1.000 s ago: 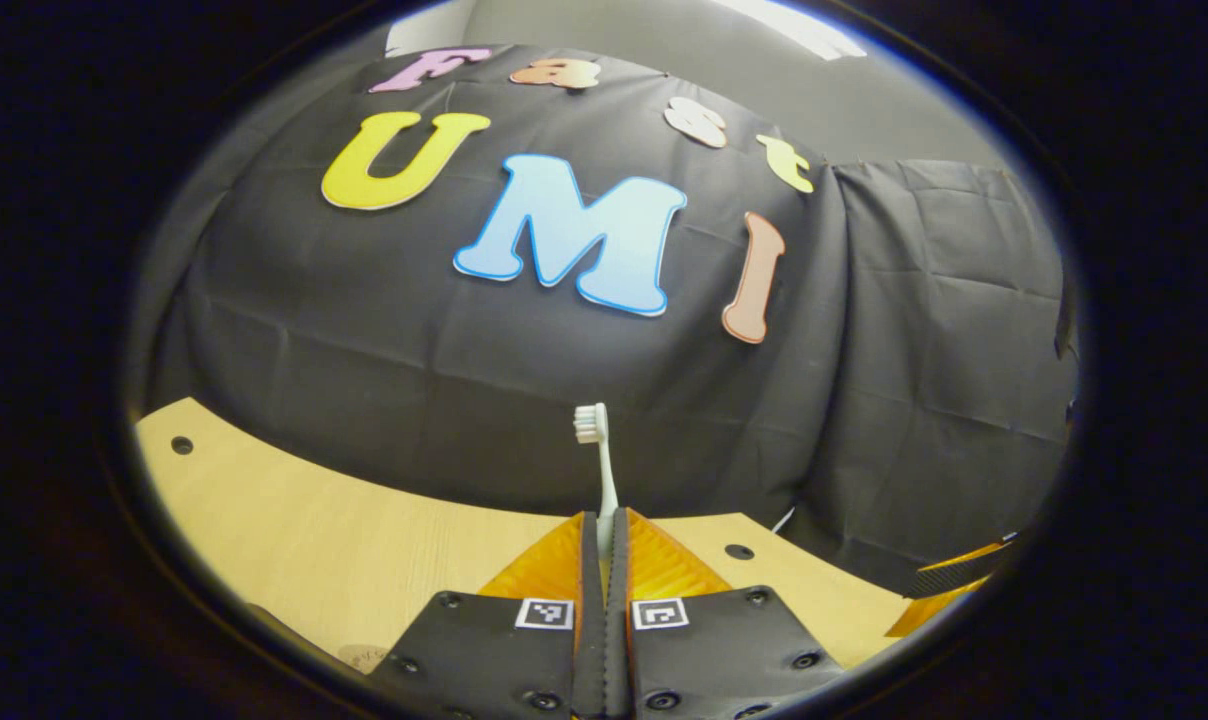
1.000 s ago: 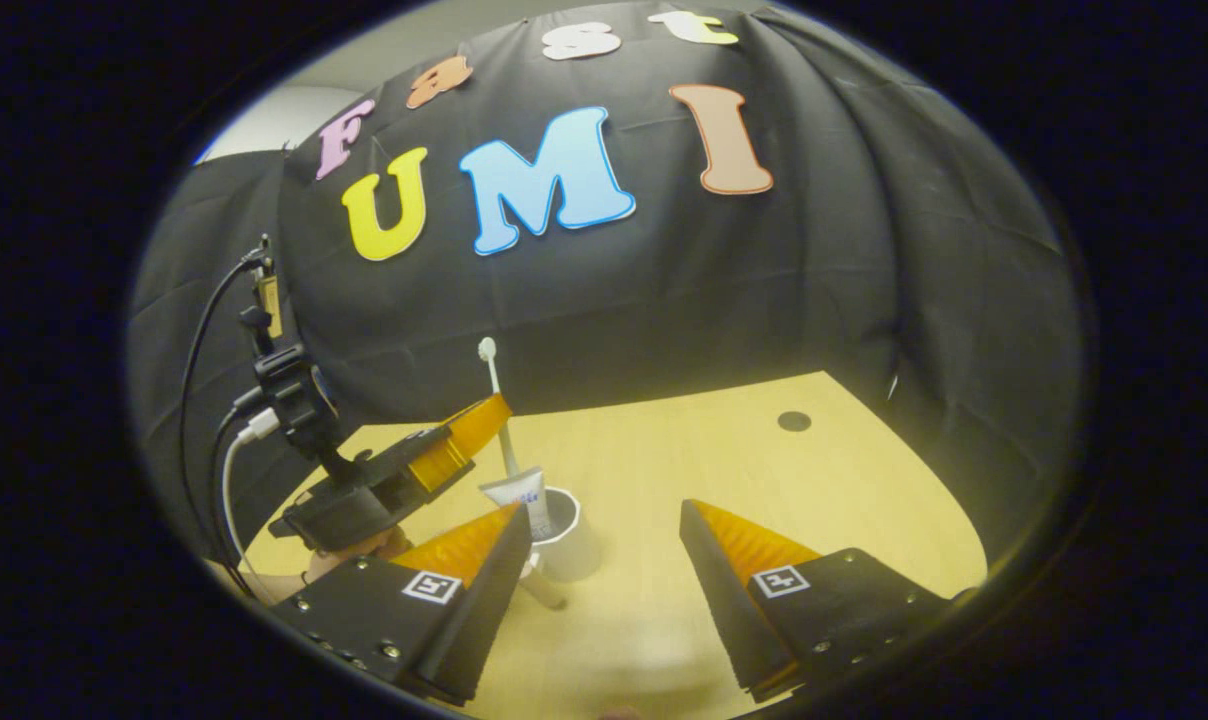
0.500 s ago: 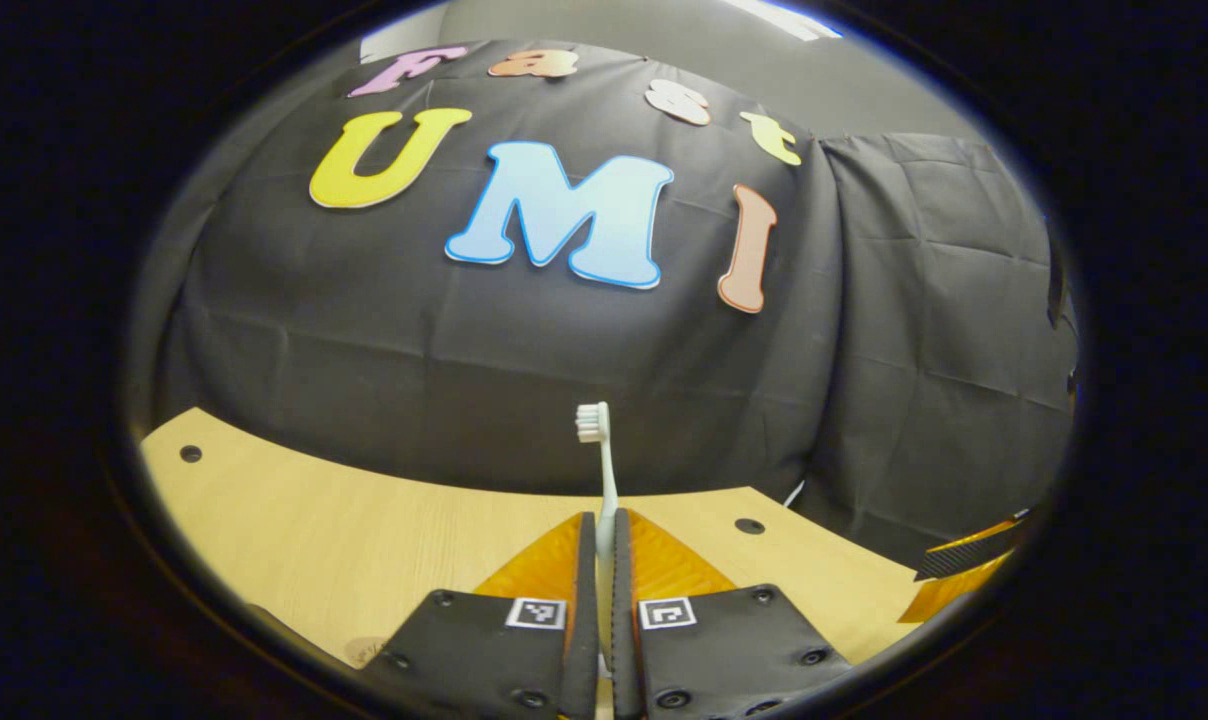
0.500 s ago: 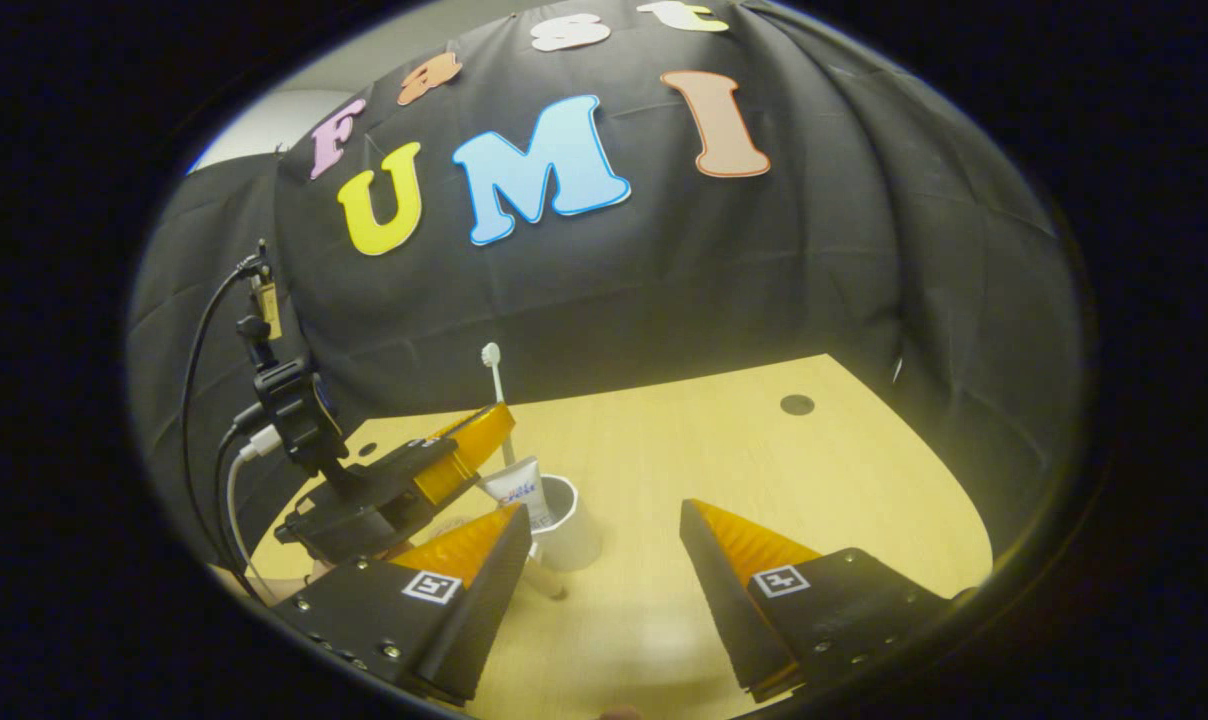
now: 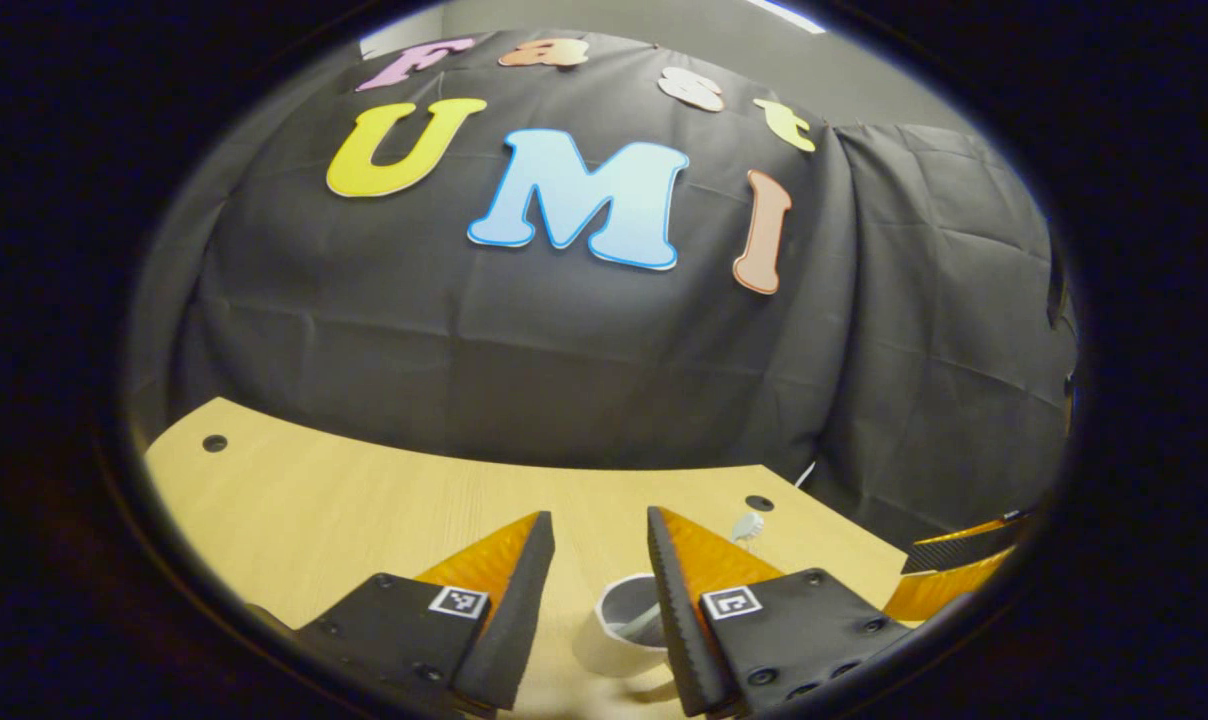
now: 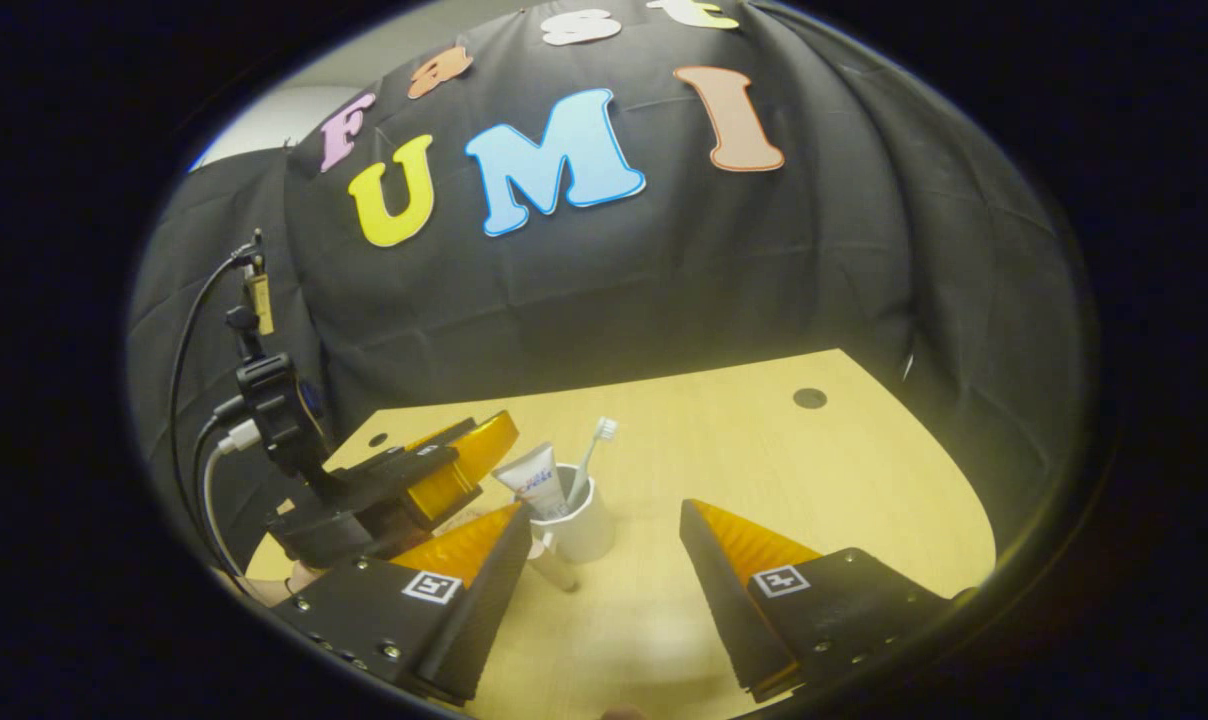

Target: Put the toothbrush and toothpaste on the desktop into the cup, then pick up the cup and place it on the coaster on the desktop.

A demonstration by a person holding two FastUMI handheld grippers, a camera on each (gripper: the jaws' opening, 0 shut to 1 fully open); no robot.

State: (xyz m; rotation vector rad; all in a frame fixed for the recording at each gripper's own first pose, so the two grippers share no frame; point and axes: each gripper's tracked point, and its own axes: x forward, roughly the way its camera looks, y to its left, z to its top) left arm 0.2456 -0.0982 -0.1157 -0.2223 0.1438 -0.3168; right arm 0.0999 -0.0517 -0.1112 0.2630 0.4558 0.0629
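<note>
In the right gripper view, the right gripper (image 6: 596, 555) is wide open and holds nothing. Just past it, the white cup (image 6: 584, 525) stands on the desktop (image 6: 764, 450). The toothpaste (image 6: 536, 478), with blue writing too small to read, and the toothbrush (image 6: 590, 455) stand inside. The left gripper (image 5: 600, 590) hangs open above the cup, holding nothing.

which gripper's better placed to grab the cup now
Probably the left gripper: it is open, with the cup between its fingers, toothbrush and toothpaste already inside. The right gripper is open too, but the cup sits nearer one finger.
</note>
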